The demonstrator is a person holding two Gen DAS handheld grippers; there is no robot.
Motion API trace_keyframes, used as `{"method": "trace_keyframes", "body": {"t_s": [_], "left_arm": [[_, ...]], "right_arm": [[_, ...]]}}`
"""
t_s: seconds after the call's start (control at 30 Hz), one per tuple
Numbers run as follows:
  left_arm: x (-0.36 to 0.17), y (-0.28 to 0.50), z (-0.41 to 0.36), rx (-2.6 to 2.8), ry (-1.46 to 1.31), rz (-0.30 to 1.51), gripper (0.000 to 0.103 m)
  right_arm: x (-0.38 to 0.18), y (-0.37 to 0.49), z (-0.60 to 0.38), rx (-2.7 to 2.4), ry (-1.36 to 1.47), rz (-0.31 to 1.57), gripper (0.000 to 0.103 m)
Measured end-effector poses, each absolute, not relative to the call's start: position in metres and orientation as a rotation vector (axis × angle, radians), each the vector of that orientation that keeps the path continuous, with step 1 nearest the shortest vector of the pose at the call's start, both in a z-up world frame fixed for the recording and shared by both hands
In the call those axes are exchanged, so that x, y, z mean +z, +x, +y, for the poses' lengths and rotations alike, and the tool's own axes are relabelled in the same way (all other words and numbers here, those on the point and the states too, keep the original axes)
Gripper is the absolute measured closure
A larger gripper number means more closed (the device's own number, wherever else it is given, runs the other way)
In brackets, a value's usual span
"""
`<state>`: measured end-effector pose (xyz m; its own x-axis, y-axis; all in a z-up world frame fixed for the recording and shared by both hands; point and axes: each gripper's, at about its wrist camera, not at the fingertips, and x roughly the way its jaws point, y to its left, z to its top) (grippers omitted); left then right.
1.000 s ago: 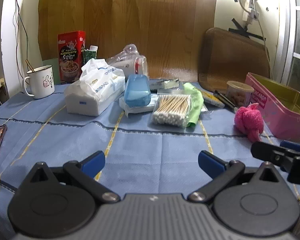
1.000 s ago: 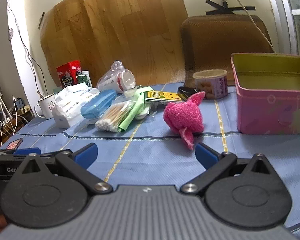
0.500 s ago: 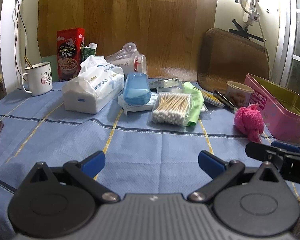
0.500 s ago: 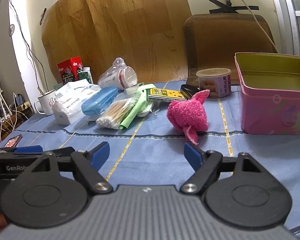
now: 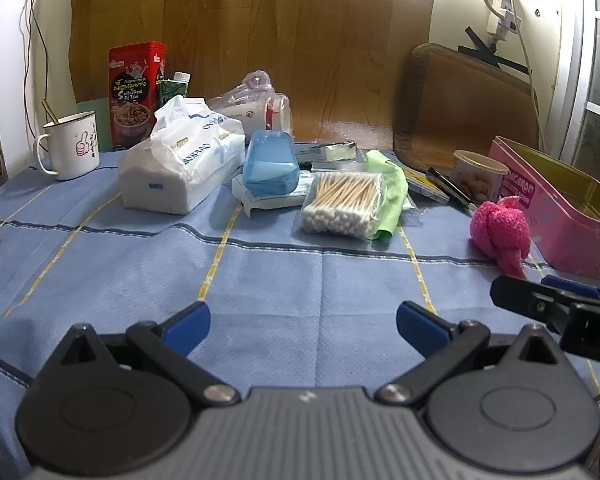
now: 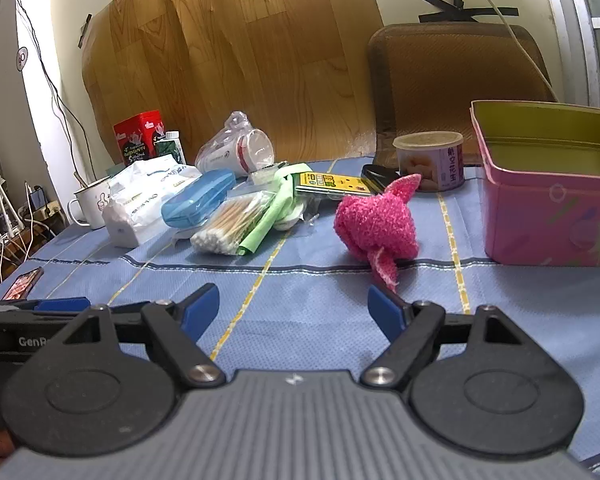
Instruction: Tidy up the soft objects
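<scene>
Lying on the blue tablecloth (image 6: 320,320), the pink fuzzy sock (image 6: 374,226) is seen just beside the pink tin (image 6: 548,220), whose visible interior looks bare. Both the left gripper (image 5: 302,326) and right gripper (image 6: 294,306) are held spread, nothing gripped. "GenR" is read on the left gripper's side.

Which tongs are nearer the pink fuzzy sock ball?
Right. The right tongs are open just short of the pink sock ball, its tail near the right-hand finger. The left tongs sit further to its left, open over bare cloth.
</scene>
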<state>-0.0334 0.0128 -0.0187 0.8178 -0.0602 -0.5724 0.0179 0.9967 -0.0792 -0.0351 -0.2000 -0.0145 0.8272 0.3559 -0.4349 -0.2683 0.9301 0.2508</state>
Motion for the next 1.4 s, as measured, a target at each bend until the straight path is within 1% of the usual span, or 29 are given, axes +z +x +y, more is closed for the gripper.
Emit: {"method": "trace_keyframes", "body": {"t_s": [0.3,0.6,1.4], "left_arm": [[-0.0189,-0.0343,0.0135,-0.057,-0.083,0.608,0.0],[-0.0184,-0.0342,0.0148,-0.075,-0.097,0.6,0.0],[-0.022,-0.0309,0.0146,-0.079,-0.096,0.613,0.0]], "right_arm": [[-0.0153,-0.0356,-0.1998,0.333,0.183,0.496,0.02],[-0.016,-0.0352,-0.1986,0.334,0.176,0.49,0.024],[-0.0188,-0.0335,-0.1968,0.334,0.174,0.493,0.024]]}}
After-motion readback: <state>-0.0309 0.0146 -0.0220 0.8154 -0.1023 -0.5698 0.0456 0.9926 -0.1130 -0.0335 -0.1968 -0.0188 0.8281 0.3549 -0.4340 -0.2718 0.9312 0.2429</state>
